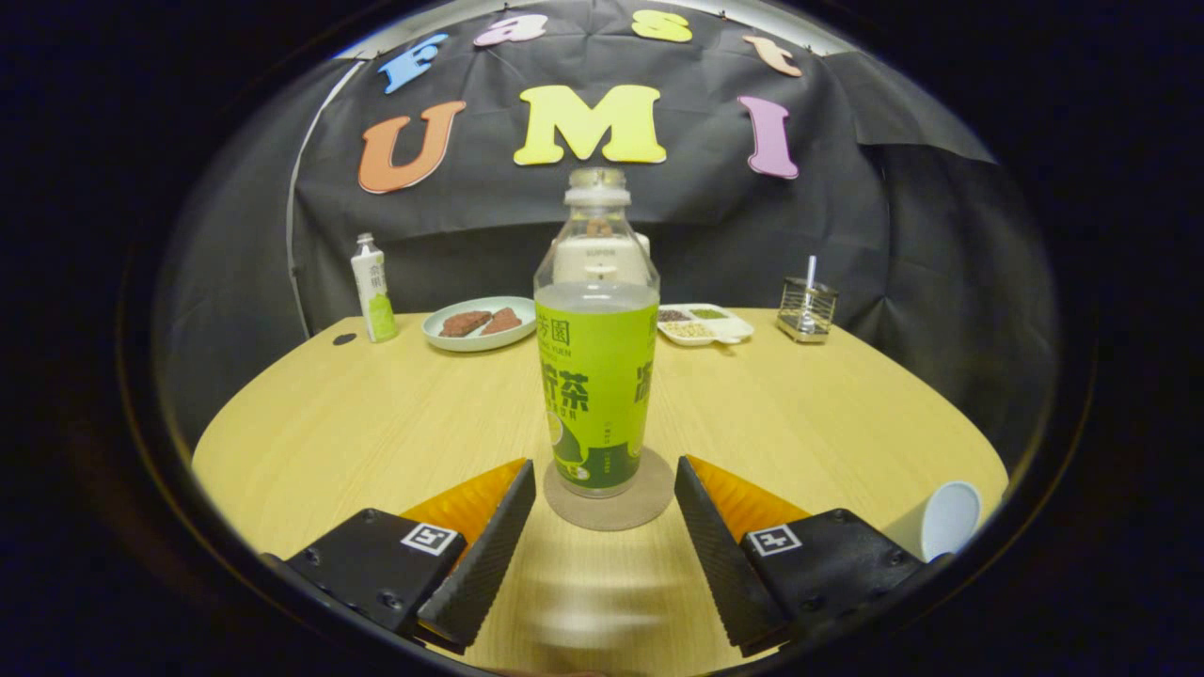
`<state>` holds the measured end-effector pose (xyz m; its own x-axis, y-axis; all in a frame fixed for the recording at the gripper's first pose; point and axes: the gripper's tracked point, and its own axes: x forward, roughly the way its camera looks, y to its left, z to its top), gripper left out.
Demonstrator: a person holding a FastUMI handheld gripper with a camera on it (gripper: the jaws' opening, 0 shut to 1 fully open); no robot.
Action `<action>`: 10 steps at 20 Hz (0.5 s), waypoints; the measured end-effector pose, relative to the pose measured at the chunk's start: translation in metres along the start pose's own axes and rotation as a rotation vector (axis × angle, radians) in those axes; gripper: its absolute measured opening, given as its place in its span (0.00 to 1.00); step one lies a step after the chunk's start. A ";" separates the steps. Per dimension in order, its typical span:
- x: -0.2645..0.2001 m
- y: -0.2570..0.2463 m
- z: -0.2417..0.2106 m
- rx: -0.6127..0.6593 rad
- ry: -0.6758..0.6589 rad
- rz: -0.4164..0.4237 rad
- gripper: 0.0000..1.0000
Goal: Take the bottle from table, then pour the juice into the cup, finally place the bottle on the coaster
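Pale wood-grain surface (376,423) spreads round and smooth under my camera, with black cloth hung behind it. Nearest me, my gripper (605,489) has its jaws spread wide and holding nothing; their inner faces look ribbed. Just ahead, between the tips but touching neither, the bottle (596,376) stands upright on a flat round coaster (649,503) of cork-like board. It is clear plastic with a green wrap and a pale liquid up to the shoulder. Off to the near right a white cup (948,519) lies tipped on its side. Far across sit a plate (478,324) with brown pieces, a small carton (373,287) and a wire holder (807,308). I judge the placing done and only my retreat left, though I cannot tell if any juice was poured.
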<state>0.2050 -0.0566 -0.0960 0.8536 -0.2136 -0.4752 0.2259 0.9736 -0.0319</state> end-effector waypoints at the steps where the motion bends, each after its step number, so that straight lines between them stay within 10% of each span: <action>1: -0.011 -0.003 0.004 -0.007 -0.024 -0.005 0.96; 10: -0.133 -0.018 0.063 0.005 -0.300 -0.018 1.00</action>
<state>0.1172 -0.0510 0.0229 0.9500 -0.2454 -0.1932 0.2437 0.9693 -0.0330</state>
